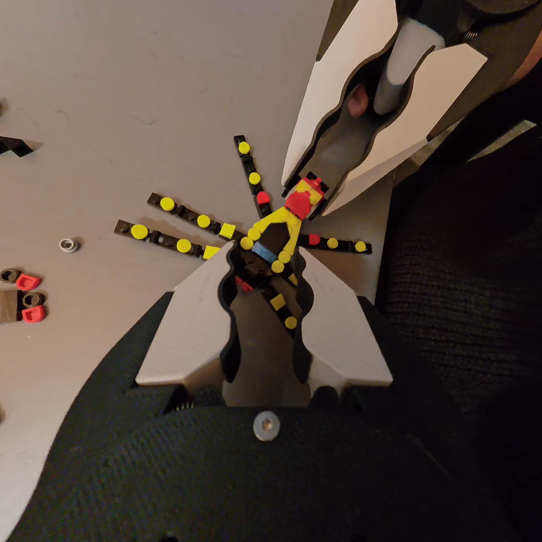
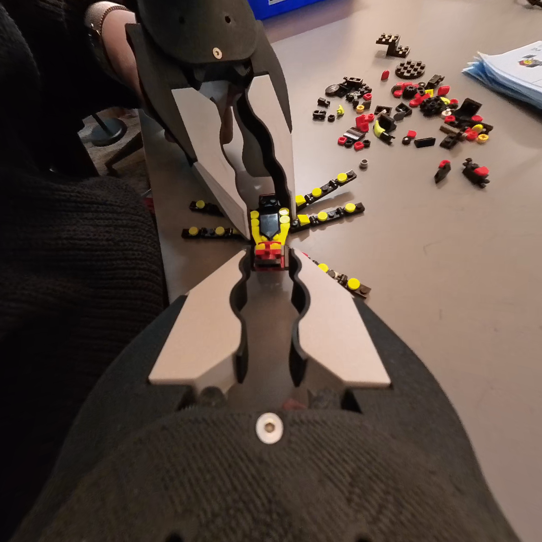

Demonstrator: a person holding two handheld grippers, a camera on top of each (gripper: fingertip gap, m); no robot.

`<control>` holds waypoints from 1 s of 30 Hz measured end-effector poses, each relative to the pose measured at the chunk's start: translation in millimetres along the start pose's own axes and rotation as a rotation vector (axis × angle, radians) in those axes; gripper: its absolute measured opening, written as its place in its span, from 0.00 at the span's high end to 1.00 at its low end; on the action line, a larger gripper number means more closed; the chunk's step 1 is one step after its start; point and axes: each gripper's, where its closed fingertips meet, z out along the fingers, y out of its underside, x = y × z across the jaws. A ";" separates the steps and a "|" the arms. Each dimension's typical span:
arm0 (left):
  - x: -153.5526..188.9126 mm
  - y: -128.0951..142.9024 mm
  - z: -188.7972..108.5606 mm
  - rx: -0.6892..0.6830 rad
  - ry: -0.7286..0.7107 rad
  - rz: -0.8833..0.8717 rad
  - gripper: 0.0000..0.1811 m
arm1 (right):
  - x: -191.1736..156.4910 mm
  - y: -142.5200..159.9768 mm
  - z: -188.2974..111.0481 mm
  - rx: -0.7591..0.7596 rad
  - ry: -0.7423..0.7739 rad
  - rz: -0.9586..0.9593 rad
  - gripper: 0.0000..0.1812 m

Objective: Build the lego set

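A lego spider [image 1: 275, 237] lies on the grey table near its edge. It has a yellow and black body, a red head and black legs with yellow round tiles. My left gripper [image 1: 265, 258] is shut on the black rear of the body. My right gripper [image 1: 306, 196] comes in from the upper right and is shut on the red head [image 1: 299, 203]. In the right wrist view my right gripper [image 2: 268, 255] holds the red head [image 2: 268, 255] at the near end of the spider [image 2: 269, 225], and the left gripper [image 2: 269, 211] reaches down from above onto the far end.
A pile of loose black, red and yellow pieces [image 2: 410, 111] lies at the far right, with a paper booklet [image 2: 513, 73] beyond it. Red pieces [image 1: 28, 281], a grey round piece [image 1: 69, 245] and a black piece [image 1: 14, 146] lie at the left. A dark knit sleeve [image 2: 73, 249] borders the table edge. The grippers are tip to tip, or close to it.
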 end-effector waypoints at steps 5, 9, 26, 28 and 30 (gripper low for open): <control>0.4 0.1 -0.2 -0.001 0.005 -0.008 0.81 | -0.4 0.5 0.0 -0.004 -0.028 0.028 0.87; 0.5 0.2 -0.2 -0.001 0.008 -0.014 0.81 | 0.1 0.5 -0.2 -0.006 -0.074 0.085 0.87; 1.0 0.3 -0.2 0.000 0.012 -0.029 0.81 | -1.0 5.0 -3.4 -0.023 -0.064 0.056 0.87; 1.0 0.2 -0.3 0.000 0.012 -0.029 0.81 | -2.0 6.0 -3.4 -0.028 -0.066 0.050 0.87; 1.1 0.2 -0.3 0.000 0.013 -0.029 0.81 | -2.0 5.7 -3.3 -0.028 -0.063 0.040 0.87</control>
